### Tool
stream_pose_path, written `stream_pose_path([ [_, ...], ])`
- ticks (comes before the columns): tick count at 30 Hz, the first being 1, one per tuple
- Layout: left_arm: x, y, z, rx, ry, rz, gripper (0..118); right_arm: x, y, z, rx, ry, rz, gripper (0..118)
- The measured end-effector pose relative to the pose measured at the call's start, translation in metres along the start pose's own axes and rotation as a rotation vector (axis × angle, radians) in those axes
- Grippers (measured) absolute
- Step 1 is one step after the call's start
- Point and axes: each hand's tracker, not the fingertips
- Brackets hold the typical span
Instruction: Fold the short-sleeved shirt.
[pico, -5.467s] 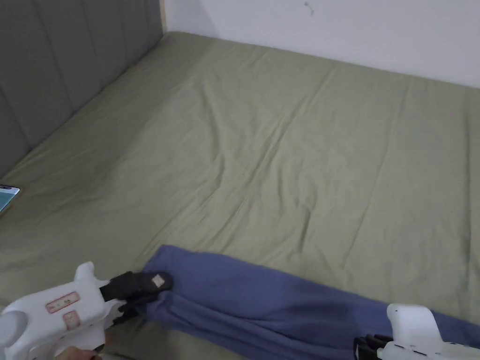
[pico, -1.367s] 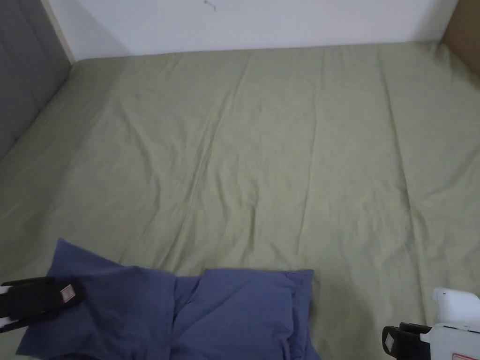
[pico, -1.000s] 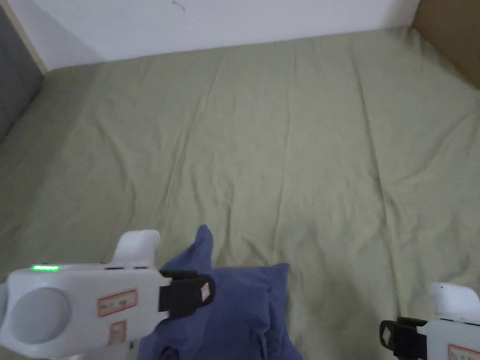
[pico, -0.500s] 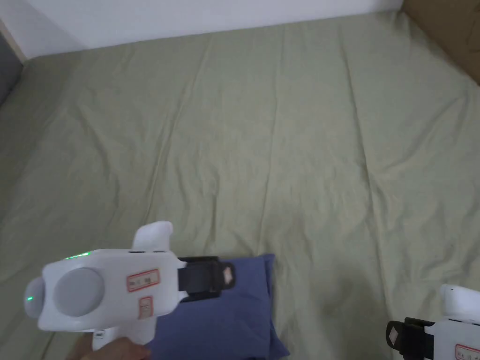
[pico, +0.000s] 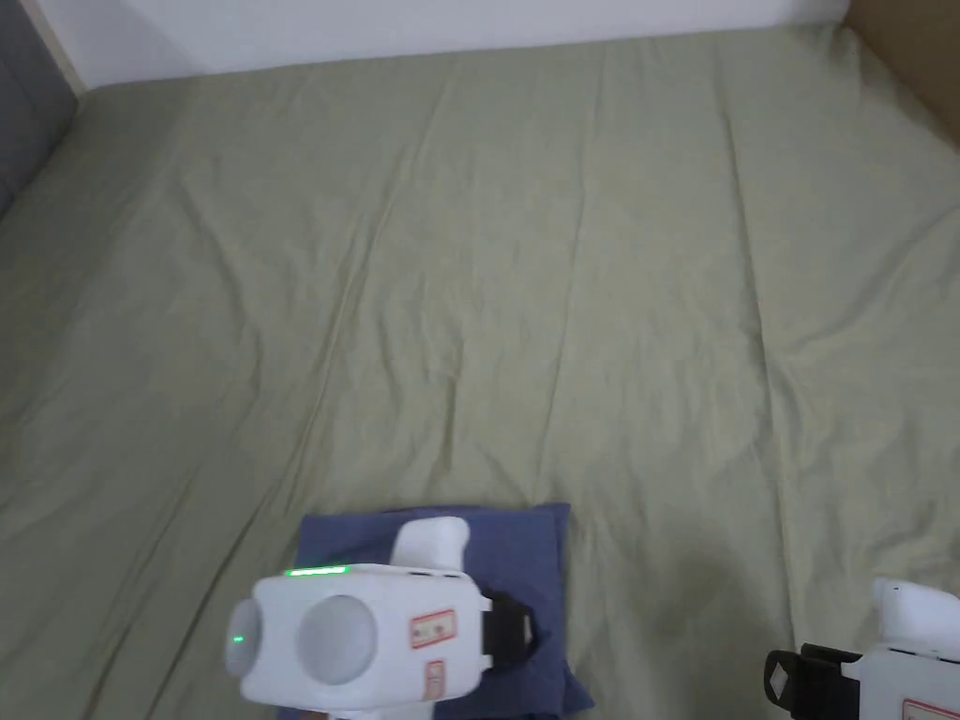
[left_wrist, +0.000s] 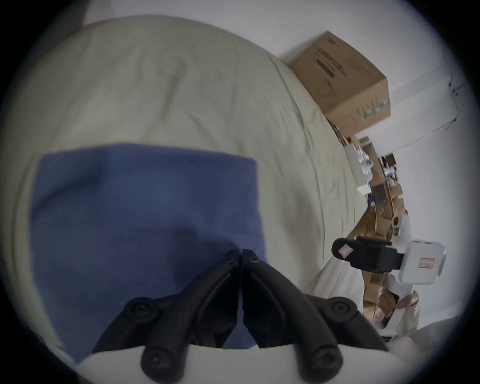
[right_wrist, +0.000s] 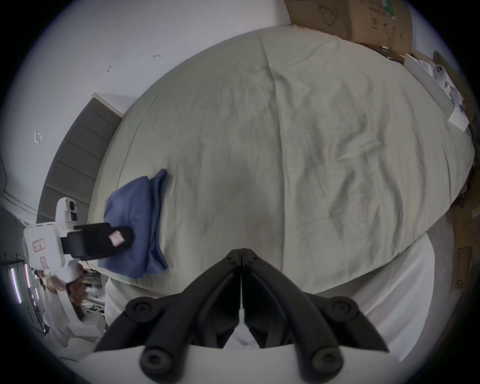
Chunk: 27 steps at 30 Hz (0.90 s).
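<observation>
The blue short-sleeved shirt (pico: 525, 548) lies folded into a compact rectangle near the front edge of the bed; it is also in the left gripper view (left_wrist: 145, 220) and the right gripper view (right_wrist: 135, 207). My left gripper (pico: 514, 637) hovers over the shirt's near part, jaws shut (left_wrist: 241, 252) with no cloth seen between them. From the right gripper view, the left gripper (right_wrist: 124, 237) sits above the shirt's near edge. My right gripper (pico: 783, 682) is shut and off to the right of the shirt, over the bed's front edge (right_wrist: 241, 250).
The olive green sheet (pico: 562, 281) stretches wide beyond and to the right of the shirt. A grey headboard (pico: 28, 112) stands at the left, a cardboard box (left_wrist: 345, 80) at the bed's far right corner, with clutter along the right side.
The left gripper carried the shirt's left part over to the right onto the other part, then drew back toward the near edge. The shirt went from a long spread shape to a compact rectangle.
</observation>
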Motion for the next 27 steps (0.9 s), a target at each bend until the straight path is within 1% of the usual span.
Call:
stream_pose_path([
  [2, 0.002, -0.001, -0.004, -0.008, -0.015, -0.032, 2, 0.003, 0.001, 0.002, 0.005, -0.006, -0.006, 1],
  [3, 0.019, 0.006, -0.022, -0.023, -0.048, -0.041, 1, 0.003, 0.001, 0.002, 0.004, -0.009, -0.005, 1],
  [5, 0.025, 0.007, -0.022, -0.045, -0.123, -0.037, 1, 0.003, 0.001, 0.002, 0.002, -0.018, 0.003, 1],
  [6, 0.027, 0.007, -0.021, -0.043, -0.140, -0.077, 1, 0.002, 0.001, 0.001, -0.001, -0.018, 0.010, 1],
  [7, 0.048, 0.000, -0.030, -0.054, -0.141, -0.116, 1, 0.000, 0.002, 0.001, -0.002, -0.019, 0.012, 1],
  [8, 0.049, -0.001, -0.029, -0.058, -0.135, -0.126, 1, -0.003, 0.002, 0.000, -0.004, -0.019, 0.018, 1],
  [10, 0.034, -0.001, -0.017, -0.044, -0.155, -0.100, 1, -0.011, 0.005, -0.001, -0.013, -0.013, 0.041, 1],
  [11, 0.036, -0.003, -0.013, -0.010, -0.185, -0.058, 1, -0.016, 0.007, -0.002, -0.015, -0.009, 0.059, 1],
  [13, 0.007, -0.004, 0.015, 0.058, -0.217, 0.033, 1, -0.032, 0.013, -0.005, -0.020, 0.008, 0.112, 1],
  [15, -0.027, -0.005, 0.048, 0.142, -0.247, 0.119, 1, -0.053, 0.020, -0.013, -0.035, 0.037, 0.192, 1],
  [17, -0.058, -0.016, 0.082, 0.204, -0.243, 0.194, 2, -0.074, 0.027, -0.026, -0.037, 0.051, 0.278, 1],
  [18, -0.074, -0.022, 0.097, 0.226, -0.237, 0.219, 4, -0.087, 0.029, -0.032, -0.041, 0.058, 0.326, 1],
  [20, -0.106, -0.032, 0.126, 0.259, -0.189, 0.245, 30, -0.109, 0.032, -0.046, -0.043, 0.068, 0.391, 1],
  [21, -0.105, -0.032, 0.122, 0.266, -0.156, 0.262, 46, -0.118, 0.034, -0.054, -0.055, 0.074, 0.416, 1],
  [22, -0.118, -0.035, 0.130, 0.261, -0.127, 0.274, 68, -0.127, 0.034, -0.059, -0.065, 0.091, 0.442, 1],
  [23, -0.134, -0.045, 0.136, 0.261, -0.119, 0.284, 82, -0.135, 0.033, -0.065, -0.073, 0.107, 0.462, 1],
  [24, -0.144, -0.048, 0.136, 0.262, -0.129, 0.290, 91, -0.141, 0.033, -0.071, -0.078, 0.105, 0.470, 1],
  [25, -0.156, -0.050, 0.135, 0.262, -0.146, 0.304, 97, -0.145, 0.031, -0.079, -0.091, 0.099, 0.502, 1],
  [27, -0.172, -0.049, 0.130, 0.254, -0.158, 0.352, 97, -0.152, 0.029, -0.089, -0.098, 0.055, 0.540, 1],
])
